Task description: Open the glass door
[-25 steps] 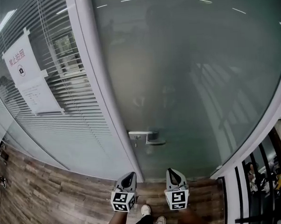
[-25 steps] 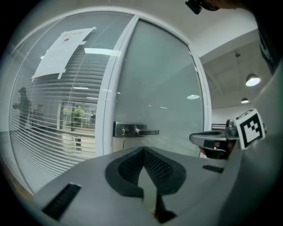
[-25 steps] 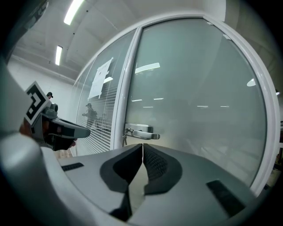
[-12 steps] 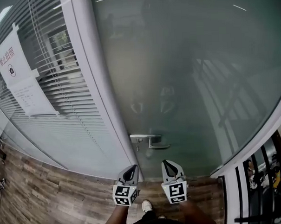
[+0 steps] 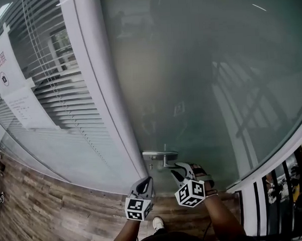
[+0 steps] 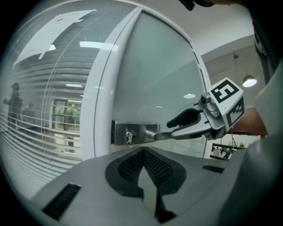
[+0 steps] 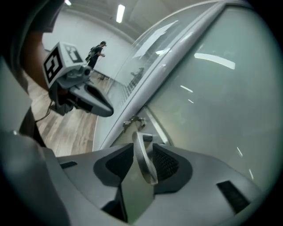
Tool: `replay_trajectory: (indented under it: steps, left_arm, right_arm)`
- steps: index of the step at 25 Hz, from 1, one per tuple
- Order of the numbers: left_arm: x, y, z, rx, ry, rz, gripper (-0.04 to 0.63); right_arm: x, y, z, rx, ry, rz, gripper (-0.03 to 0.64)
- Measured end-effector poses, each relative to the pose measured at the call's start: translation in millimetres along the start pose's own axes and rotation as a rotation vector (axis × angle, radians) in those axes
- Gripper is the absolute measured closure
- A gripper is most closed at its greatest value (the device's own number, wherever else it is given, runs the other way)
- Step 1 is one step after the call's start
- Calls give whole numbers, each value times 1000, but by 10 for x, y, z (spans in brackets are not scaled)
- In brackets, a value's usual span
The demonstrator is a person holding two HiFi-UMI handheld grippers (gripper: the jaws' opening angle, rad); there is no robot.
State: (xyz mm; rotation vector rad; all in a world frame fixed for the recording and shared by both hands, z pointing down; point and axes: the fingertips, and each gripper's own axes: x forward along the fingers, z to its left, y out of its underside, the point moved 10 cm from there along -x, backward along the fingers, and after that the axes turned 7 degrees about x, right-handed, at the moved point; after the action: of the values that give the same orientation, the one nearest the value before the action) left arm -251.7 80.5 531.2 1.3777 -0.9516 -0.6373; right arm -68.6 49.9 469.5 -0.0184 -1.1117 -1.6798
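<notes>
The frosted glass door (image 5: pixel 204 90) carries a steel lock plate (image 6: pixel 132 132) with a key (image 6: pixel 128 137) and a lever handle (image 5: pixel 160 153). My right gripper (image 5: pixel 174 167) is rolled onto its side at the lever. Its jaws have just been opening, and the lever (image 7: pixel 143 159) lies between them with a gap on one side. The left gripper view shows that right gripper (image 6: pixel 174 129) straddling the lever's free end (image 6: pixel 154 135). My left gripper (image 5: pixel 148 180) hangs shut and empty just below and left of the lock plate, close to the door frame.
A white frame post (image 5: pixel 97 95) borders the door on the left. Beyond it is a glass panel with blinds (image 5: pixel 65 106) and paper notices (image 5: pixel 15 93). Wood floor (image 5: pixel 45 217) lies below, a black railing (image 5: pixel 279 192) stands at the right, and a person (image 7: pixel 95 53) walks far off.
Both grippers have moved forward to the door. The right gripper has rolled sideways, reached the lever and gone from shut to open around it. The left gripper stays shut.
</notes>
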Motion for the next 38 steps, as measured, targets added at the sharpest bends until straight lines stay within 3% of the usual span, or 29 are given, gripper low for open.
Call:
replay_trajectory:
  steps: [2,5,9,15,23,29,35,38]
  left_arm:
    - [39,10,20,-7,10,0,597]
    - [101,21,33,-14,27,-7,597]
    - [165,21,42,-31,46,-6,597]
    - [255,68,73,-34,61,-11,597]
    - [341,86,87,-38,104,-7,597]
    - [385,79,-81,-16,172,18,597]
    - [405,153,92,-9,144,21,597]
    - [406,173,141,-12,130,26,597]
  right_arm:
    - [104,-23,-1,-121,-53,65,479]
    - [250,6,-11,-222,-114,153,479]
    - [432,93,23,-306,-152,240,479]
    - [647,111,82,-362,-171,274,480]
    - [774,121,55,-279,-160,227,599]
    - [780,147,0,-202,-184,193,601]
    - [834,208,6,-72,-168,76,601]
    - [865,263,4,34,-204,-21,601]
